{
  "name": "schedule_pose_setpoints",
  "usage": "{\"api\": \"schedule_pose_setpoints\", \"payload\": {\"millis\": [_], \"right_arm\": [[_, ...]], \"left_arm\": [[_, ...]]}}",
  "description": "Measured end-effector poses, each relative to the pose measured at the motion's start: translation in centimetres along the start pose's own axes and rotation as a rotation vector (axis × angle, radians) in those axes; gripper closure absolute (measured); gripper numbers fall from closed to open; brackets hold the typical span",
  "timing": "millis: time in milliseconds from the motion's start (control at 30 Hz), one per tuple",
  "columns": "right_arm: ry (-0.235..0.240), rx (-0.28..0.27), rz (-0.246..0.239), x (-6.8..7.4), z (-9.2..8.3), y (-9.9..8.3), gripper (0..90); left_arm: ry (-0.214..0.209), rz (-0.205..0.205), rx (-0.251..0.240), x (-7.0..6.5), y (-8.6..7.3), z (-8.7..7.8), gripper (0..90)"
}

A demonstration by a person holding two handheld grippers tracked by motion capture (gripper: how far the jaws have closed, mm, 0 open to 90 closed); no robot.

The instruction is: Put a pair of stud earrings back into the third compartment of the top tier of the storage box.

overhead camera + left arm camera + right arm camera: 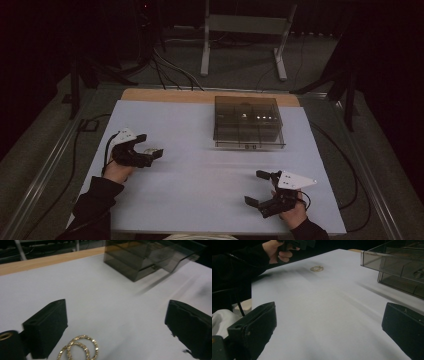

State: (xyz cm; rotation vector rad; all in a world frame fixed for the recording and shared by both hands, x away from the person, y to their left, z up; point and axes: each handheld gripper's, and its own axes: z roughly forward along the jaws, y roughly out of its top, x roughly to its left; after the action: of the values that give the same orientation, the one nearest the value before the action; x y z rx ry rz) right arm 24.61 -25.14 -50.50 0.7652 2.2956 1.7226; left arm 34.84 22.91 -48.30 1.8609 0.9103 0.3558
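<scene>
Both your grippers, left (pixel 150 146) and right (pixel 256 187), gape empty, rings (pixel 79 348) flat between the left jaws — clamp carelessly and those thin hoops could skid away.

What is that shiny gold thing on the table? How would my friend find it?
Start at the white table and look to its left side, where the left tongs hang open. Right beneath them lie two gold rings, overlapping each other. They are the lone sparkly gold thing there; the smoky plastic box sits far off.
</scene>
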Motion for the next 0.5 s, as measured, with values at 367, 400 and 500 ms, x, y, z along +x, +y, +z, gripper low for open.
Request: {"api": "schedule_pose_setpoints", "payload": {"millis": [367, 400, 500], "right_arm": [[0.0, 0.005, -0.005, 0.0, 0.0, 0.0, 0.0], [0.0, 0.005, -0.005, 0.0, 0.0, 0.0, 0.0], [0.0, 0.009, -0.006, 0.1, 0.0, 0.0, 0.0]], "left_arm": [[0.057, 0.022, 0.115, -0.1, -1.0, 1.4, 40.3], [0.057, 0.022, 0.115, -0.1, -1.0, 1.4, 43.2], [0.078, 0.028, 0.137, -0.1, -1.2, 1.8, 50.8]]}}
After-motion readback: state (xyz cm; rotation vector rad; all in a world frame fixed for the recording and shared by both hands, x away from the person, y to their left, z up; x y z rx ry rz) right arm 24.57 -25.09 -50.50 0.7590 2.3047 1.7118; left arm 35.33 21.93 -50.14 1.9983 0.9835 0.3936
